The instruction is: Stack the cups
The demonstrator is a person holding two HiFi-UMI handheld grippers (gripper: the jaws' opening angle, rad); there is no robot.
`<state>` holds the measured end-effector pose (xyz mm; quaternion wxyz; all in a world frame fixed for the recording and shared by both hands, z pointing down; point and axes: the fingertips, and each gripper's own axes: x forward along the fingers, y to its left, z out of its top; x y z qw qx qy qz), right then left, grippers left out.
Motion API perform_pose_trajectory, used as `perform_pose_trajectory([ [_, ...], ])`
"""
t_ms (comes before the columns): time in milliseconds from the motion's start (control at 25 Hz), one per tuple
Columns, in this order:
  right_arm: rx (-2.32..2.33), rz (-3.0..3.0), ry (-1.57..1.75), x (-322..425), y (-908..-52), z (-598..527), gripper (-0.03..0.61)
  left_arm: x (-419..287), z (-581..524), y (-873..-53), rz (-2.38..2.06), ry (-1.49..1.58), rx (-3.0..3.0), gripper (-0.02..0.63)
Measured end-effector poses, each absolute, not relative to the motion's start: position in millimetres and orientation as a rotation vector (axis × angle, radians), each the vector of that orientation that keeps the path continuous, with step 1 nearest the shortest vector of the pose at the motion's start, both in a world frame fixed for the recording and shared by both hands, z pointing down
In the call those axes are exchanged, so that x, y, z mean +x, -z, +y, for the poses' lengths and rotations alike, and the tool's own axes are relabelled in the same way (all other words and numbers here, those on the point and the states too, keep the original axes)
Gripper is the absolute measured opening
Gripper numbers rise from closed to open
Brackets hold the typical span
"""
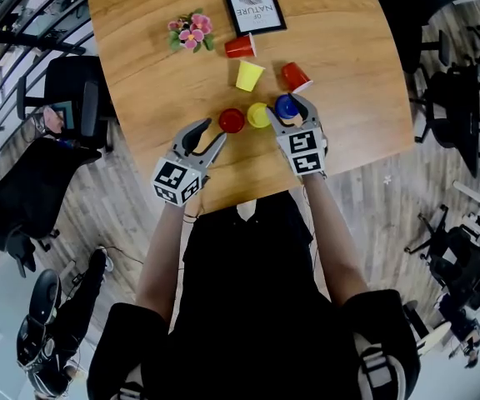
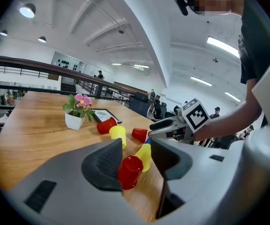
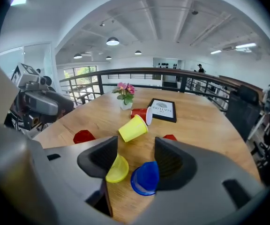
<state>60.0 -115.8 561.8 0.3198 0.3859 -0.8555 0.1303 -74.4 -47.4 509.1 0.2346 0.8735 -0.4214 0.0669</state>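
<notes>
Six cups lie near the middle of the wooden table. In the head view, a red cup, a yellow cup and a blue cup form the near row. My left gripper stands open just short of the red cup, which shows between its jaws without being pressed. My right gripper is open around the blue cup, which lies on its side on the table against the right jaw. The near yellow cup lies beside the left jaw. Farther back lie a yellow cup and two red cups.
A small pot of pink flowers and a framed print stand at the far side of the table. Office chairs ring the table on the wooden floor. The table's near edge runs just under both grippers.
</notes>
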Motion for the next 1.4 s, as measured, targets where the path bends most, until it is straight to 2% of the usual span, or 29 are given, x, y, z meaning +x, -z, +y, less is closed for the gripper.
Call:
perform_pose_trajectory([
  [720, 0.727, -2.003, -0.375, 94.4, -602.1, -179.2, 0.262, -77.2, -63.1, -512.3, -1.219, -0.195, 2.351, 0.210],
  [1120, 0.555, -1.820, -0.687, 92.5, -621.5, -214.2, 0.270, -81.7, -57.6, -511.6, -1.239, -0.206, 2.337, 0.206],
  [1400, 0.518, -1.657, -0.759, 103.6, -648.2, -219.5, 0.294, -86.2, -54.1, -509.7, -1.250, -0.199, 2.329, 0.206],
])
